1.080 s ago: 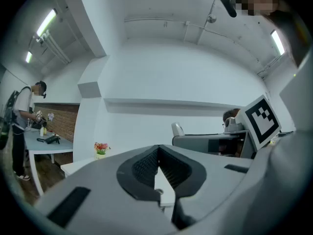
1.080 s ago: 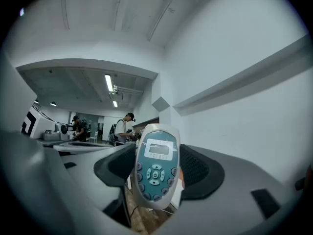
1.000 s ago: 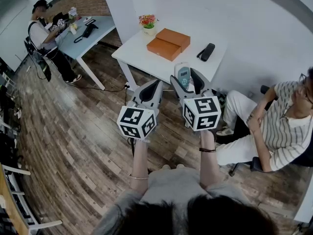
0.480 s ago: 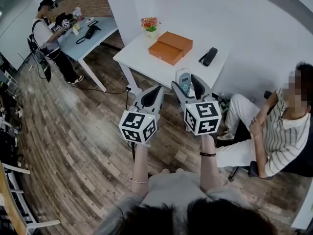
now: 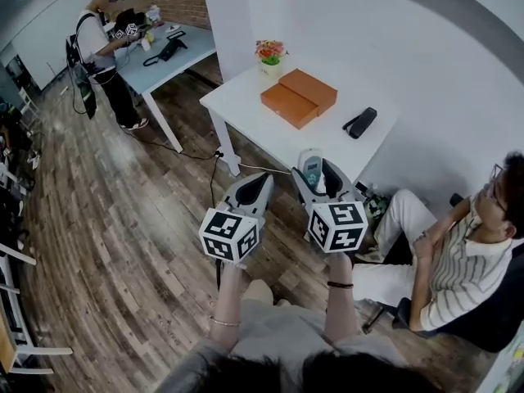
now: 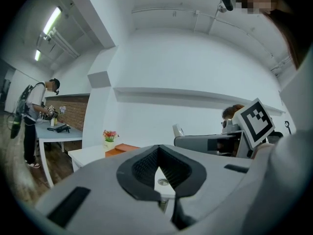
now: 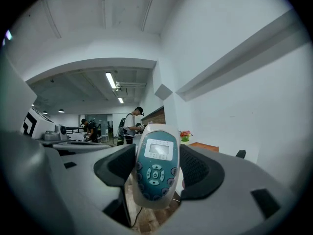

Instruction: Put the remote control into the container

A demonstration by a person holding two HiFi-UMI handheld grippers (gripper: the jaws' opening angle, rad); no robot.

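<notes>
The right claw grips the remote control upright. The left claw, at its 9 o'clock, is closed and empty. The orange container sits on the desk at 12 o'clock.

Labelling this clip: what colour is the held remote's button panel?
Teal-blue, on the white plastic remote control; clearest in the right gripper view.
</notes>
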